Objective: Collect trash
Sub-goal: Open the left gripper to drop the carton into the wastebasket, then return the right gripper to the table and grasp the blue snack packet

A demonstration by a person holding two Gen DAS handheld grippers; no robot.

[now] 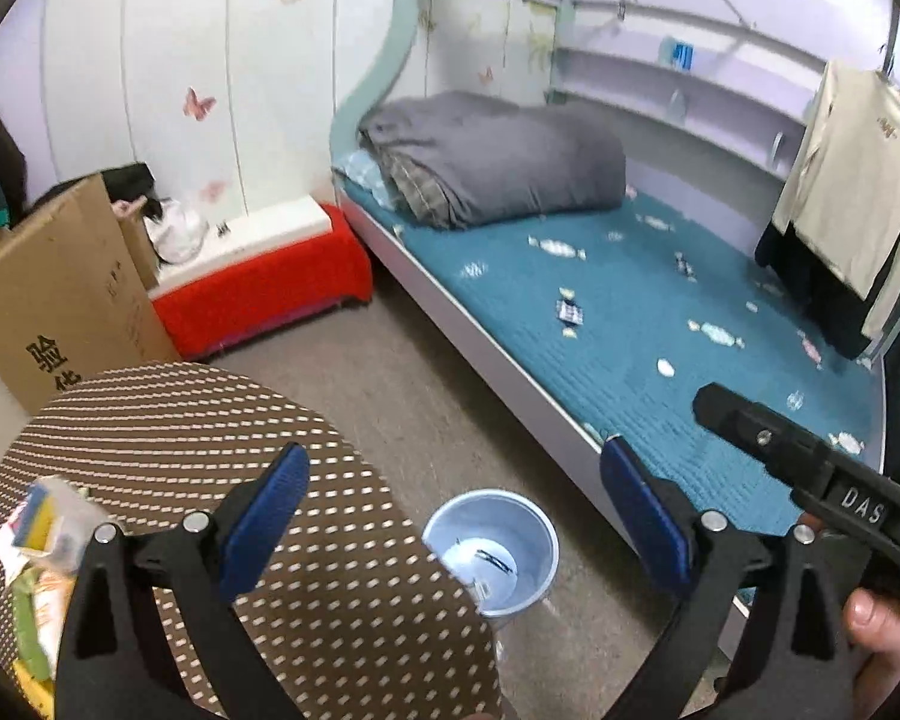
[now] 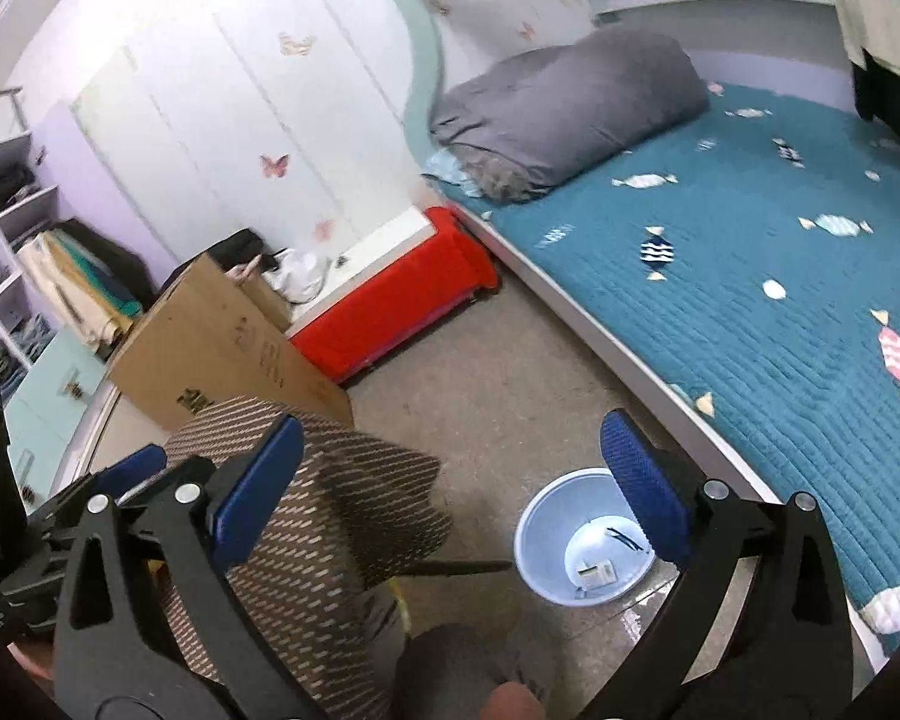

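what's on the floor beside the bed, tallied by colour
light blue: 1, the bin
red: 1, the covered bench
brown cardboard: 1, the box
brown with pale dots: 1, the round table
total: 4

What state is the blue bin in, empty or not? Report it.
Not empty. The upright blue bin on the floor holds a small white packet and a thin dark item; mostly unfilled.

Bright even indoor light, soft motion blur, fisheye bending (dark corners)
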